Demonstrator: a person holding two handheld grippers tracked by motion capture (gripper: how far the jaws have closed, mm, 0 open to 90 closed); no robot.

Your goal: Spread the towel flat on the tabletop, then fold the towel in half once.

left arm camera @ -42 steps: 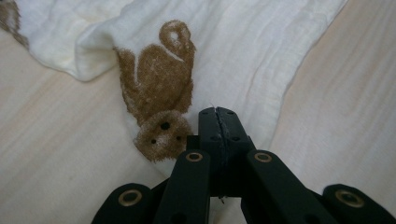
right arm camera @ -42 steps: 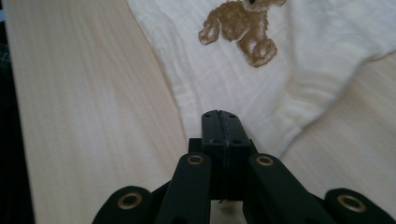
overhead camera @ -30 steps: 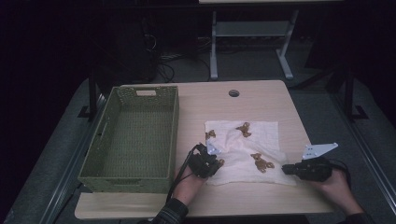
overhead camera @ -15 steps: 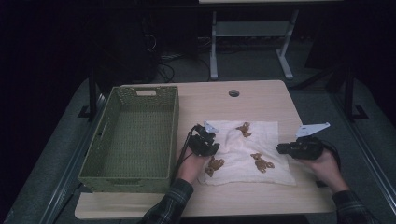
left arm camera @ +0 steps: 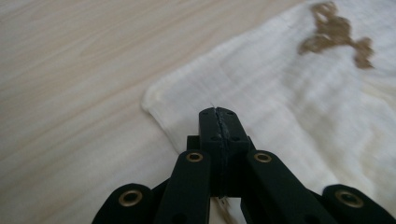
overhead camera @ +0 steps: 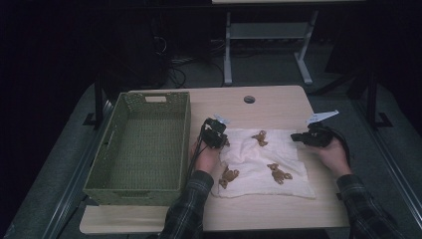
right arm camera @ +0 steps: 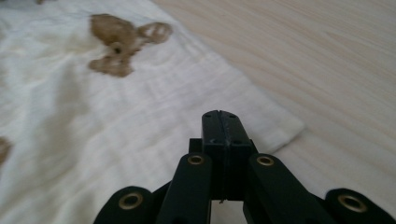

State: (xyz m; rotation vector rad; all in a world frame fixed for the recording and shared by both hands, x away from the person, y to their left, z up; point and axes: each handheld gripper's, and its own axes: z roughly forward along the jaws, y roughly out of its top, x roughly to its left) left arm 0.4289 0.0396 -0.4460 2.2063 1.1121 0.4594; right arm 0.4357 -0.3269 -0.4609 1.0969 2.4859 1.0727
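Both hands forward, left gripper [overhead camera: 215, 133] and right gripper [overhead camera: 304, 137] jaws closed.

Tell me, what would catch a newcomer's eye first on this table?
Probably the white cloth printed with small brown bears, spread on the table's right half, with a black tool at each far corner: the left tool and the right tool, both with jaws closed. Next, the big green woven basket standing left of the cloth.

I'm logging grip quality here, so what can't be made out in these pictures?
- Left gripper: jaws closed above the white bear-print cloth; its own jaws hide any pinched fabric.
- Right gripper: likewise.
- High view: both grippers too small and dim.
- Green woven basket: near wall hides its front floor.
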